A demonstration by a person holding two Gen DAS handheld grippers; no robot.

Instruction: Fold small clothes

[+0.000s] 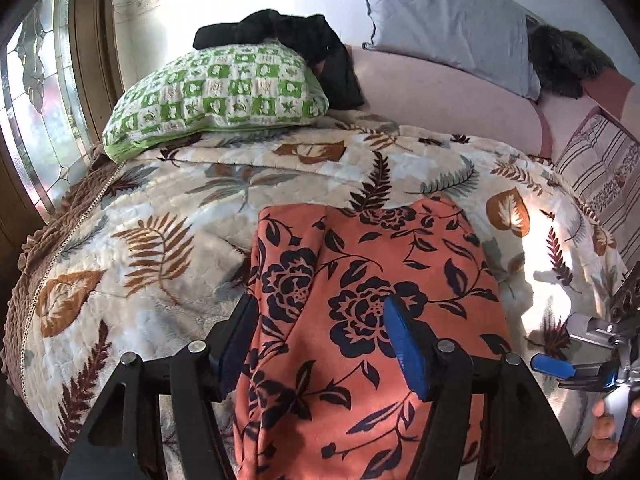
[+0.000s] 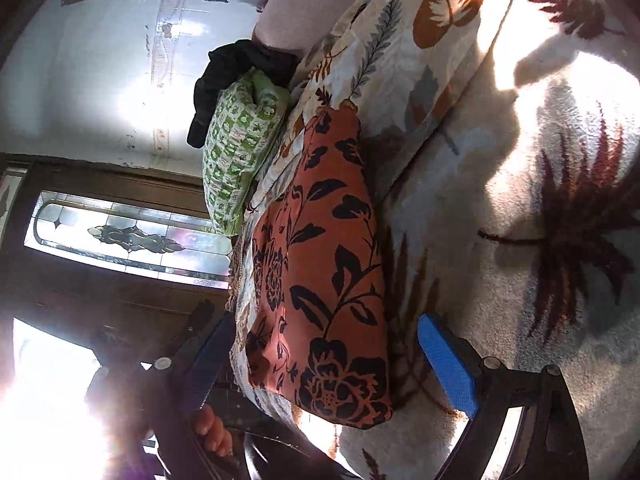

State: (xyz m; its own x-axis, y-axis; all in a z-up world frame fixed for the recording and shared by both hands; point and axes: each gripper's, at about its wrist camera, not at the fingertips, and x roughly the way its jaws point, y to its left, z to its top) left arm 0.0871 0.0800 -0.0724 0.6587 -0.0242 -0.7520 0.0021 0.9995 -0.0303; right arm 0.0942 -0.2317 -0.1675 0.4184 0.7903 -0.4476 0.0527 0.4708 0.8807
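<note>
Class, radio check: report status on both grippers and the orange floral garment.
Left gripper open above orange floral garment. Right gripper open, empty. Garment folded on leaf-print blanket. Nothing in the way.

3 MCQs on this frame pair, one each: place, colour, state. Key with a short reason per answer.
1. Where does the folded orange cloth with dark floral print lie?
A. on the leaf-patterned bedspread
B. on the grey pillow
C. on the floor

2. What colour is the checked pillow under the black garment?
A. red and white
B. green and white
C. blue and yellow

3. How do the jaws of the left gripper stand?
A. clamped on the cloth
B. shut on nothing
C. apart, no pad pressing the cloth

Key:
1 A, bedspread shows around the cloth on every visible side.
2 B, green squares alternate with white ones.
3 C, the fingers stand spread over the cloth with a wide gap between the pads.
</note>
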